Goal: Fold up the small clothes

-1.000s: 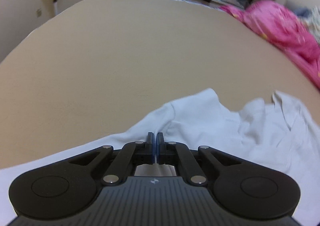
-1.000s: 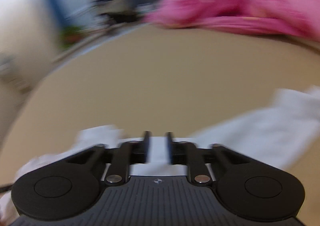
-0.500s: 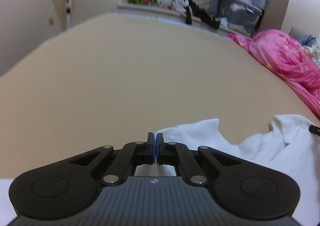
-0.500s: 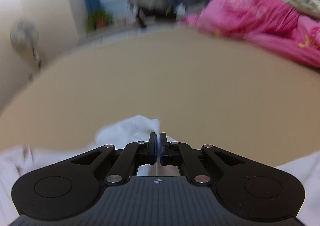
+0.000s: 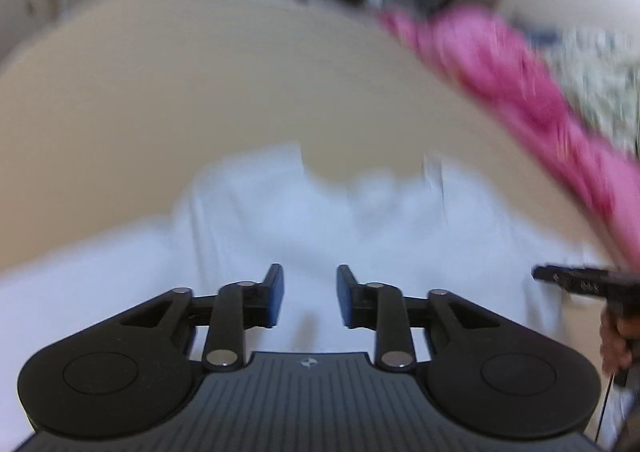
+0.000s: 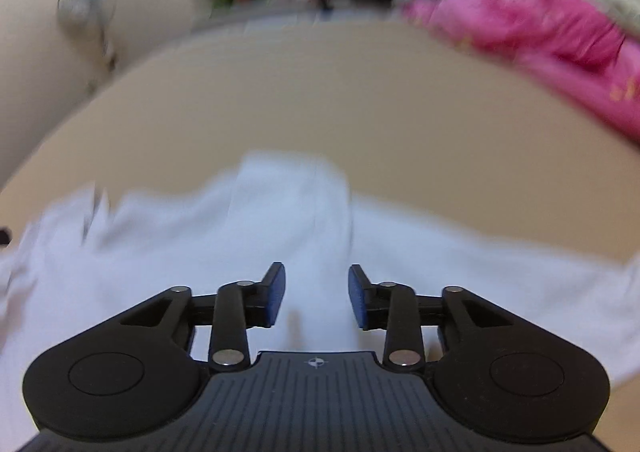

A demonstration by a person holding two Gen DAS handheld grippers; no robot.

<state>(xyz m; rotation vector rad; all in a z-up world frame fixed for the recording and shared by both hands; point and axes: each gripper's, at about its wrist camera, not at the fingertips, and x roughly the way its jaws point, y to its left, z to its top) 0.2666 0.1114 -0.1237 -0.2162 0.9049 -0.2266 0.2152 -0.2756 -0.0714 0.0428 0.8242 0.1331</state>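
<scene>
Both hand-held gripper (image 5: 310, 294) prs over white garment (image 5: 360, 220)

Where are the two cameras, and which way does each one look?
Left wrist: sits on the left gripper, looking down along its opening jaws at the white garment; the right gripper's tip and a hand show.
Right wrist: sits on the right gripper, jaws opening, facing the same white garment.
Shared: garment, tan surface, pink bedding.

Both wrist views look down on white garment (image 5: 304, 228)
</scene>
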